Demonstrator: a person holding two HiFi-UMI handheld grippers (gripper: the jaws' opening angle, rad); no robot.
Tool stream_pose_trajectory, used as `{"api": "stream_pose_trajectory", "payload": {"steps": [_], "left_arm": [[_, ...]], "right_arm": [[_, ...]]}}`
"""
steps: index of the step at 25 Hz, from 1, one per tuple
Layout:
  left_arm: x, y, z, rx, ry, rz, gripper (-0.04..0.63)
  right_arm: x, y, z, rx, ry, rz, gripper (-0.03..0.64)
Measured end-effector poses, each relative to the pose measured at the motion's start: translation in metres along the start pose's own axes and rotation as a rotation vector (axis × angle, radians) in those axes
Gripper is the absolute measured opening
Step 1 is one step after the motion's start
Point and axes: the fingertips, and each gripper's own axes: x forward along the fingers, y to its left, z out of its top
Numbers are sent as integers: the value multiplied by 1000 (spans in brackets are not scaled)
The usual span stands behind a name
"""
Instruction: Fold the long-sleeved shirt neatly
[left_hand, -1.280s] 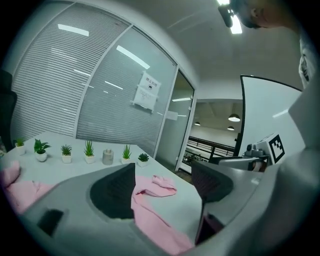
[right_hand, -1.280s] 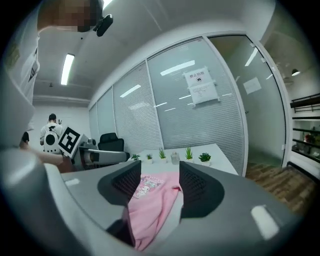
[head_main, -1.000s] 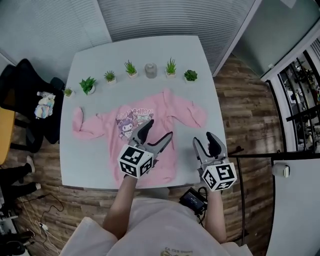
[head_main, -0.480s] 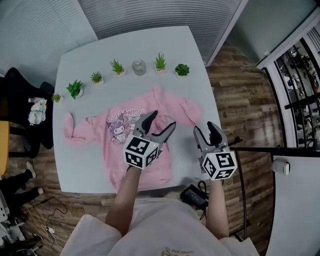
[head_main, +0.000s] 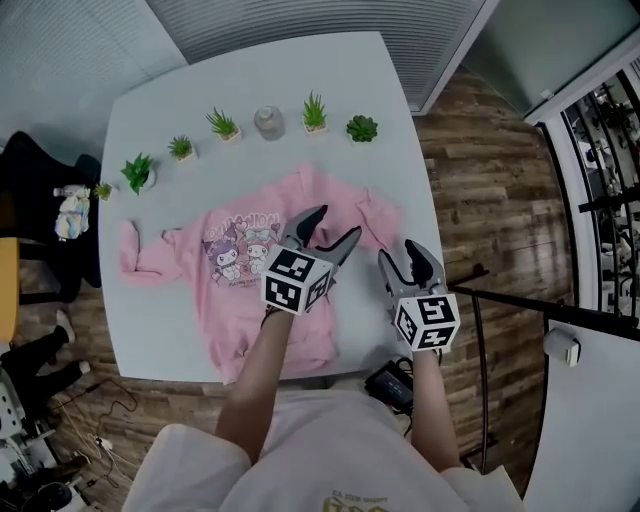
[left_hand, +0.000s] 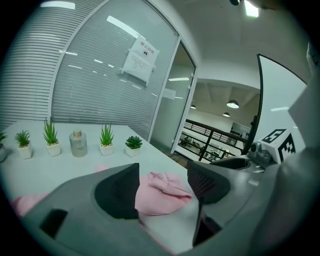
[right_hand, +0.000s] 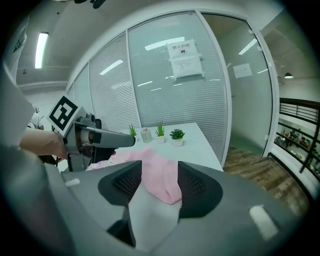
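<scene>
A pink long-sleeved shirt (head_main: 240, 300) lies spread flat, cartoon print up, on the white table (head_main: 160, 160). Its left sleeve (head_main: 140, 255) reaches toward the table's left edge; its right sleeve (head_main: 375, 215) is bunched near the right edge. My left gripper (head_main: 330, 228) hovers over the shirt's right side, open; its jaws have just been closing a little, with nothing between them. The bunched sleeve (left_hand: 167, 187) lies ahead of it. My right gripper (head_main: 402, 258) is open beside the shirt's right edge, the pink sleeve (right_hand: 160, 175) ahead of its jaws.
Several small potted plants (head_main: 222, 125) and a glass bottle (head_main: 268, 122) line the table's far edge. A black chair (head_main: 40, 200) with a plush toy stands at the left. A black device (head_main: 385, 385) sits below the near edge. A railing (head_main: 540, 305) runs at the right.
Both grippers have moved forward and down toward the shirt's right sleeve. The left gripper's jaws have narrowed slightly.
</scene>
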Motion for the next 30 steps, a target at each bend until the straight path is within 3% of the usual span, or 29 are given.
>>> {"api": "stream_pose_trajectory", "payload": {"steps": [16,30], "left_arm": [[83,10,-29,4,146,-29,262],[125,11,-58,60,259,-57,156]], "right_arm": [[49,-28,-42,13,119,33,235],[58,-36,-63,41,162,43,233]]}}
